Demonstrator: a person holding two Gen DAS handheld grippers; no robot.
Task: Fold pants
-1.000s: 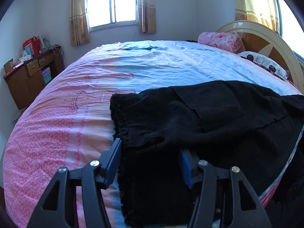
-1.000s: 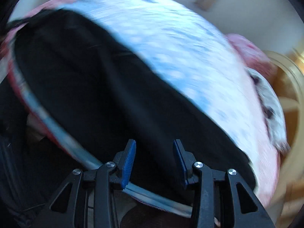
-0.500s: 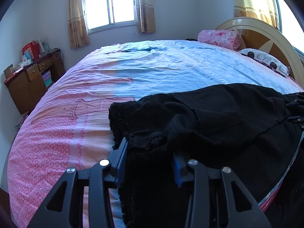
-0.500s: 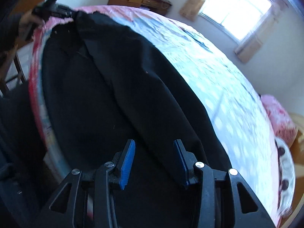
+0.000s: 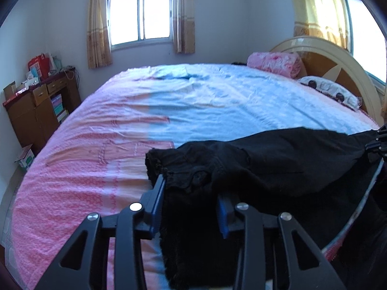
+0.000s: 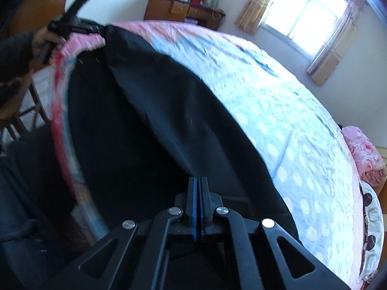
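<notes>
Black pants [image 5: 266,164] lie along the near edge of the bed, waist at the left, legs running right. My left gripper [image 5: 191,191] has the bunched waistband between its blue pads, which press on it while the jaws keep closing; the waist is raised off the sheet. In the right wrist view the pants [image 6: 145,120] stretch away to the left gripper [image 6: 96,27], held by a hand in a dark sleeve. My right gripper [image 6: 198,181] is shut on the edge of the pant leg. It also shows at the right edge as the right gripper [image 5: 378,142], with the cloth pulled up to it.
The bed sheet [image 5: 121,145] is pink on the left and blue toward the headboard [image 5: 338,62]. A rolled pink blanket [image 5: 275,62] and a dotted pillow [image 5: 331,91] lie by it. A cluttered wooden desk [image 5: 36,111] stands at the left wall, a small box [image 5: 25,158] on the floor.
The left jaws narrowed onto the waistband and lifted it, bunching the cloth. The right gripper swung round over the pant leg and its jaws went from open to shut on the fabric.
</notes>
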